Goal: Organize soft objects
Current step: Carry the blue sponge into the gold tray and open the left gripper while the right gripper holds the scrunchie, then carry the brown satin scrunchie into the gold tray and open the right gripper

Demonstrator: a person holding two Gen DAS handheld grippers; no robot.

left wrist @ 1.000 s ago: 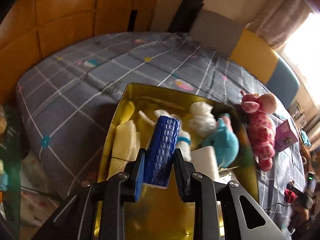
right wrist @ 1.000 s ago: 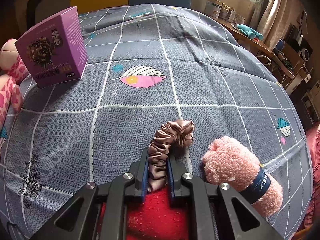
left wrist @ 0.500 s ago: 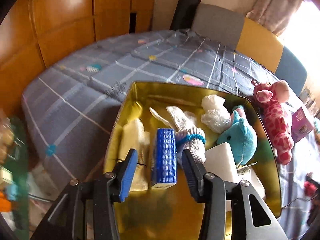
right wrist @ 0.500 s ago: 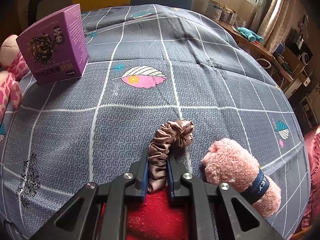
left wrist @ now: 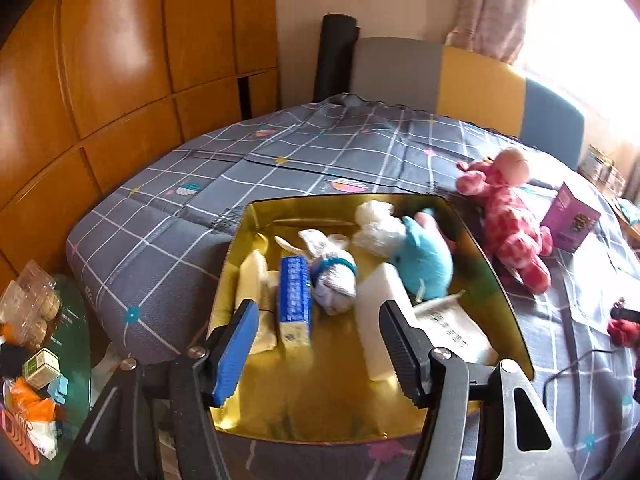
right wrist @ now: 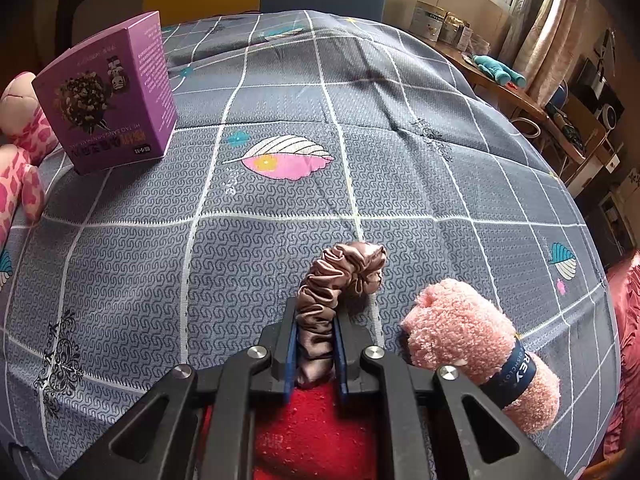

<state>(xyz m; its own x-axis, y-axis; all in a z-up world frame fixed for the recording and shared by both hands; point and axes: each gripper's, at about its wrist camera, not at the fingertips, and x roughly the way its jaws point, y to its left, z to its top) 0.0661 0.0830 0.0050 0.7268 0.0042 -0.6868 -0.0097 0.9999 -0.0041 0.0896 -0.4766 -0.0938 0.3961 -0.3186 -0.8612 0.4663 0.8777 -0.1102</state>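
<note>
My left claw (left wrist: 316,354) hangs released above the shiny gold box (left wrist: 508,300) on the bed; my right claw (right wrist: 314,354) is clenched on the mauve satin scrunchie (right wrist: 340,276). I judge the job over half done. Boxed: blue textured sponge (left wrist: 295,300), teal plush toy (left wrist: 424,258), white foam block (left wrist: 380,312). Left: scrunchie, rolled pink fluffy towel (right wrist: 476,344) at four o'clock, pink spotted plush giraffe (left wrist: 512,220).

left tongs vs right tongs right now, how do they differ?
The left tongs are open and empty; the right tongs are shut on the scrunchie. The left tongs hang over the gold box; the right tongs are over the bedspread.
</note>
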